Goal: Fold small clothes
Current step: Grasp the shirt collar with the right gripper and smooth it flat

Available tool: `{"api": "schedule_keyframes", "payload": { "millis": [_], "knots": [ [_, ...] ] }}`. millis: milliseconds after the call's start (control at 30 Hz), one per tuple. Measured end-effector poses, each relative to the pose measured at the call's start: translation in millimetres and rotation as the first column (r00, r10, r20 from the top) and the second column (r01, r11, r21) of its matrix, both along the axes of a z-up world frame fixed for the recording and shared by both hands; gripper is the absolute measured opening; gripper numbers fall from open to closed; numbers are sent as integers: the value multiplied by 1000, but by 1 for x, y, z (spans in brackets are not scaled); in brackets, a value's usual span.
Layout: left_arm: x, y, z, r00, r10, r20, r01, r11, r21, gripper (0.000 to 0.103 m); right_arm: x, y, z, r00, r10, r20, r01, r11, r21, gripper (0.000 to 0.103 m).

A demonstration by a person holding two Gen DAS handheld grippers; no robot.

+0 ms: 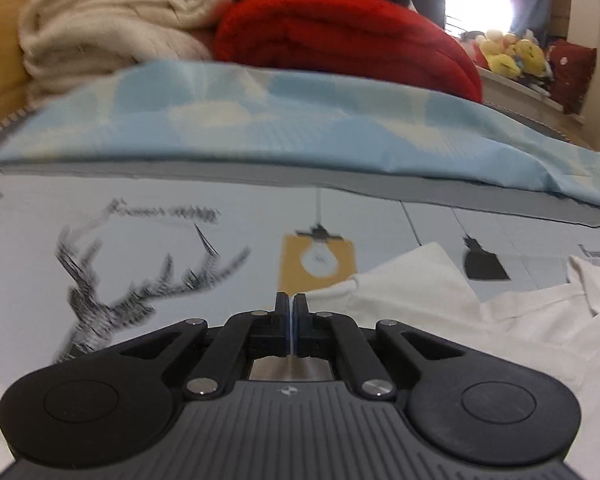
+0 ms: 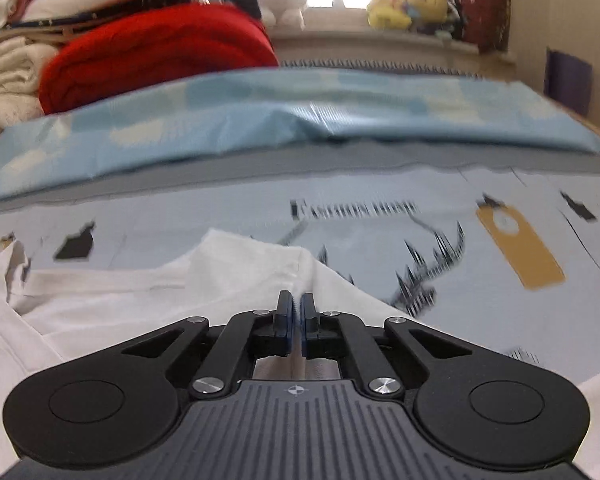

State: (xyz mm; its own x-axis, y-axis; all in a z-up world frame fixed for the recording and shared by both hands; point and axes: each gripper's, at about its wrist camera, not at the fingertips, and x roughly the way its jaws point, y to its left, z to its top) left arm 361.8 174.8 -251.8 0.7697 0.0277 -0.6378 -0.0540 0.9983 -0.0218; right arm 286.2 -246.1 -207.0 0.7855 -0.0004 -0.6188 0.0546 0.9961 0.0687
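Note:
A small white garment (image 1: 480, 320) lies spread on a pale printed sheet (image 1: 180, 240), to the right in the left wrist view. My left gripper (image 1: 291, 300) is shut, its jaws together at the garment's left sleeve edge; nothing shows between them. In the right wrist view the white garment (image 2: 160, 292) fills the lower left. My right gripper (image 2: 296, 300) is shut over a raised fold of the white cloth, which seems pinched between the jaws.
A light blue patterned cloth (image 1: 300, 132) lies across the bed behind the sheet. Folded cream blankets (image 1: 112, 24) and a red blanket (image 1: 340, 36) are stacked at the back. Plush toys (image 2: 408, 8) sit on a sill by the window.

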Motion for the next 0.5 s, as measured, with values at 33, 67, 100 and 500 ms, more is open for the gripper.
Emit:
{"api": "schedule_keyframes", "payload": {
  "millis": [33, 67, 100, 500],
  "knots": [
    [1, 0, 1, 1000, 6, -7, -6, 1000, 0, 1, 3, 2, 0, 1000, 5, 5, -4, 1000, -12, 4],
    [2, -1, 2, 1000, 7, -23, -7, 1000, -5, 3, 7, 5, -1, 1000, 7, -14, -7, 1000, -25, 7],
    [2, -1, 5, 999, -2, -44, 2, 1000, -12, 5, 13, 6, -4, 998, 2, -61, -4, 999, -32, 7],
    [-49, -18, 0, 932, -222, -288, 191, 973, -132, 25, -31, -30, 0, 951, -72, -300, 34, 991, -129, 26]
  ]
}}
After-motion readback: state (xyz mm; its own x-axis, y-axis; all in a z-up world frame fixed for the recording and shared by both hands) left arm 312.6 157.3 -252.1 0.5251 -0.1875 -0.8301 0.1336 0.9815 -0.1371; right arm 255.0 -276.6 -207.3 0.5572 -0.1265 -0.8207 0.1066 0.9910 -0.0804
